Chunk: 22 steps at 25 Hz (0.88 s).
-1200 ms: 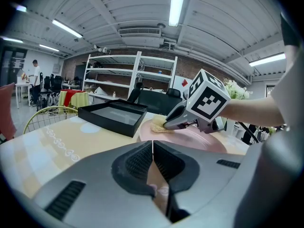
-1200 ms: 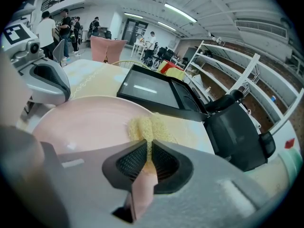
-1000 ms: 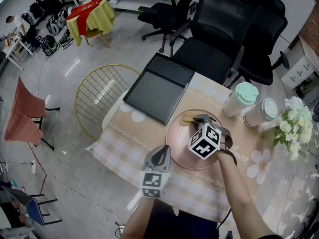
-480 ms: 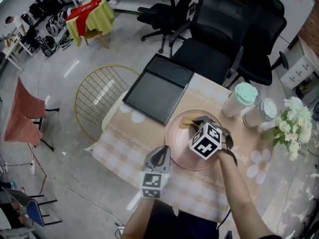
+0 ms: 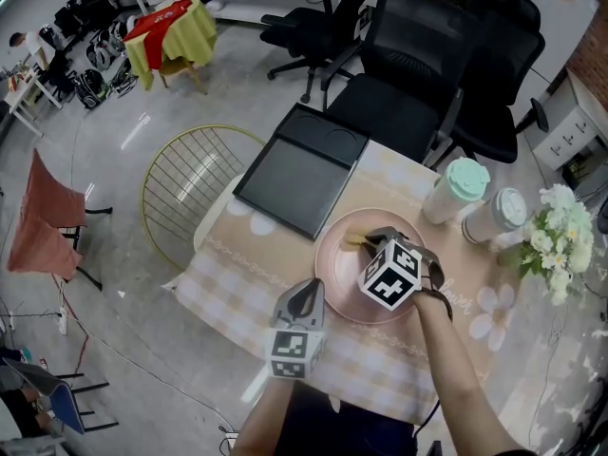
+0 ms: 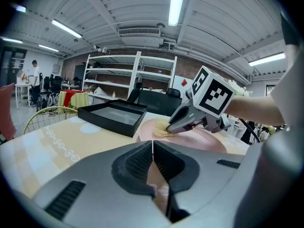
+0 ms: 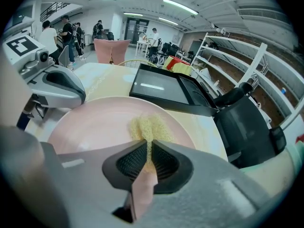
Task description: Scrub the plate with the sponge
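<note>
On the bench [image 5: 242,269], which wears a pale checked cloth, a pink plate [image 5: 342,274] lies flat near the middle. Over it the right tongs [image 7: 148,148] are clenched on a yellow sponge [image 7: 149,126], pinching a thin fold of it between their ribbed inner faces while the rest bulges out past the tips. The sponge sits over the far part of the plate's well and seems to rest on the surface, though the contact itself is hard to make out in the head view. Just beside the plate's near left rim, the left tongs [image 6: 152,148] are closed tight with nothing between them, pointing toward the plate and apart from the right tongs. A black tray [image 5: 299,169] lies beyond the plate at the far left corner of the bench, its near edge close to the plate's rim. A mint-lidded tumbler [image 5: 458,188] and a grey-lidded tumbler [image 5: 497,215] stand side by side to the right of the plate, with a bunch of white flowers [image 5: 556,236] just past them. Black office chairs [image 5: 408,74] stand behind the bench.
</note>
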Each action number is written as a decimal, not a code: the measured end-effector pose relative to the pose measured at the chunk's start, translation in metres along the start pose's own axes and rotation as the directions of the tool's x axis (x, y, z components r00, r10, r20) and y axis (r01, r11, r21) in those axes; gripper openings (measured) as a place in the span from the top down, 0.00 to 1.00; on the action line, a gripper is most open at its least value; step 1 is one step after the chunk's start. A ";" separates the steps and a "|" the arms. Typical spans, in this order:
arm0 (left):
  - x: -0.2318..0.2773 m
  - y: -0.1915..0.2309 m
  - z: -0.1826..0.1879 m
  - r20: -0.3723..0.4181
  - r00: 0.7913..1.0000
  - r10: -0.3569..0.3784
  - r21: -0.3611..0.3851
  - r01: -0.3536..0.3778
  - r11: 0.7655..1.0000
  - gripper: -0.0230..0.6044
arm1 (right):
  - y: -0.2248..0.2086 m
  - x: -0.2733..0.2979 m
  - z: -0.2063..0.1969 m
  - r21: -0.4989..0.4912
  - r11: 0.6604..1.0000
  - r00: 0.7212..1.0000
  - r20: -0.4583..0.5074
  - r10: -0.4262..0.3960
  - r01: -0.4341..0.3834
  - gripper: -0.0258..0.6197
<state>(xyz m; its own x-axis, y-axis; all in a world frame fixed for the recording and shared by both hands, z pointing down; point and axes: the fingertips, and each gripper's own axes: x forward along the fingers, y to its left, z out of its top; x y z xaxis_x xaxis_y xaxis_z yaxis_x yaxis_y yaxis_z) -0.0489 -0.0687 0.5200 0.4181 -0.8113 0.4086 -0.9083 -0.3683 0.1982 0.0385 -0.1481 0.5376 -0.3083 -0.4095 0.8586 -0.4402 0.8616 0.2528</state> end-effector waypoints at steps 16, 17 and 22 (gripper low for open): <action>0.000 -0.002 0.007 0.009 1.000 -0.010 0.000 0.010 1.000 0.94 | 0.019 -0.006 -0.002 0.000 0.999 0.999 -0.019 0.037 -0.037 0.91; 0.000 -0.003 0.007 0.009 1.000 -0.010 0.000 0.010 1.000 0.94 | 0.020 -0.006 -0.002 0.001 0.999 0.999 -0.020 0.041 -0.041 0.91; 0.000 -0.003 0.008 0.010 1.000 -0.012 0.000 0.012 1.000 0.94 | 0.025 -0.009 -0.003 -0.003 0.998 0.998 -0.022 0.056 -0.056 0.91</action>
<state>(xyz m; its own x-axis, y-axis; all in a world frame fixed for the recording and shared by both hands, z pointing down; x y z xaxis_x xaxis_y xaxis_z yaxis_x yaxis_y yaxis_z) -0.0464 -0.0711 0.5123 0.4290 -0.8113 0.3972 -0.9032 -0.3782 0.2029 0.0325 -0.1217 0.5380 -0.3139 -0.3541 0.8810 -0.4199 0.8840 0.2057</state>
